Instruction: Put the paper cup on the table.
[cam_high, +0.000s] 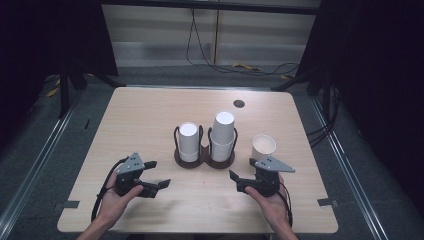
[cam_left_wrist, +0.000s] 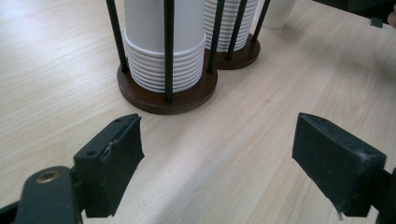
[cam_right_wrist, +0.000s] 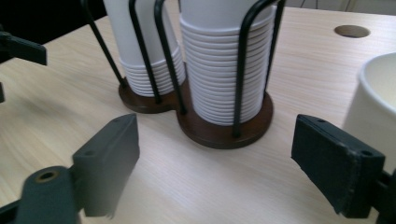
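Right gripper (cam_high: 243, 175) low over near table edge, jaws spread wide, nothing between them. Left gripper (cam_high: 154, 174) likewise gaping, empty. Single paper cup (cam_high: 263, 145) upright on table (cam_high: 150, 115) just beyond right gripper (mouth up, beside right jaw in right gripper view). Cup holder (cam_high: 205, 159) mid-table, two stacks of inverted cups (cam_high: 222, 135), right stack taller.

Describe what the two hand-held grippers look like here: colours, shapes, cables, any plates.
Both are black. The left hand-held gripper and the right hand-held gripper each carry a grey three-cornered plate on top with small dark dots. A black cable trails from each along the forearm. In the gripper views, the jaws end in thick, blocky black pads with worn edges. No sleeves show on the forearms.
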